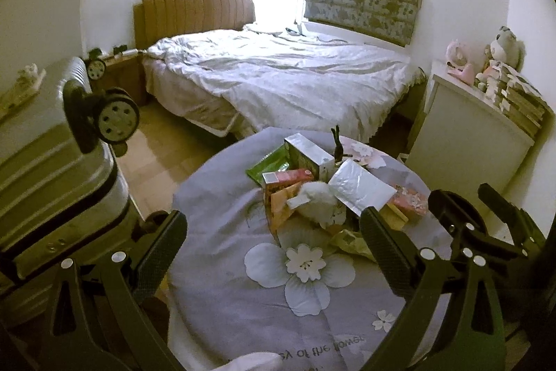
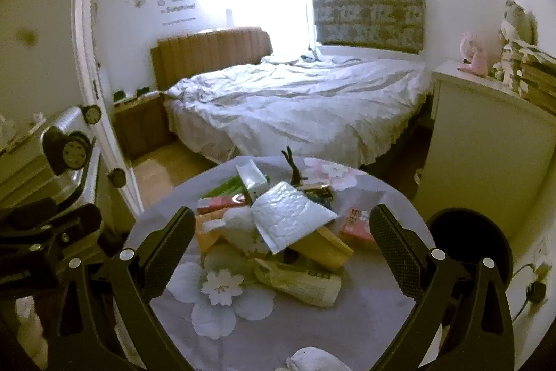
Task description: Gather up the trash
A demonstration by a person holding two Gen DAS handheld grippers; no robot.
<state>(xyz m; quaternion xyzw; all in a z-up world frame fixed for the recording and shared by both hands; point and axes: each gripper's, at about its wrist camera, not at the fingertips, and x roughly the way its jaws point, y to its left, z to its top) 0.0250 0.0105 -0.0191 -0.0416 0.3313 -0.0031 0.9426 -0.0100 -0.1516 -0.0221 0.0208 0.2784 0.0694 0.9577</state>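
Note:
A heap of trash lies on a round table with a grey flowered cloth (image 1: 243,301) (image 2: 365,319). In it are a silver bubble mailer (image 1: 361,188) (image 2: 290,214), a green packet (image 1: 267,162), a pink carton (image 1: 288,178) (image 2: 217,204), a silver box (image 1: 305,150) (image 2: 252,179), crumpled white tissue (image 1: 319,197) (image 2: 239,219), a yellow envelope (image 2: 323,247) and a pale wrapper (image 2: 299,280). My left gripper (image 1: 274,242) hovers open just short of the heap. My right gripper (image 2: 283,242) is open too, its fingers flanking the heap from the near side.
A silver suitcase (image 1: 45,169) (image 2: 69,141) stands left of the table. A black bin (image 2: 469,246) sits to the right, beside a white cabinet (image 1: 462,134) (image 2: 486,141) topped with books and plush toys. A bed (image 1: 278,75) (image 2: 295,99) fills the back. A small dark figurine (image 1: 337,143) (image 2: 293,169) stands behind the heap.

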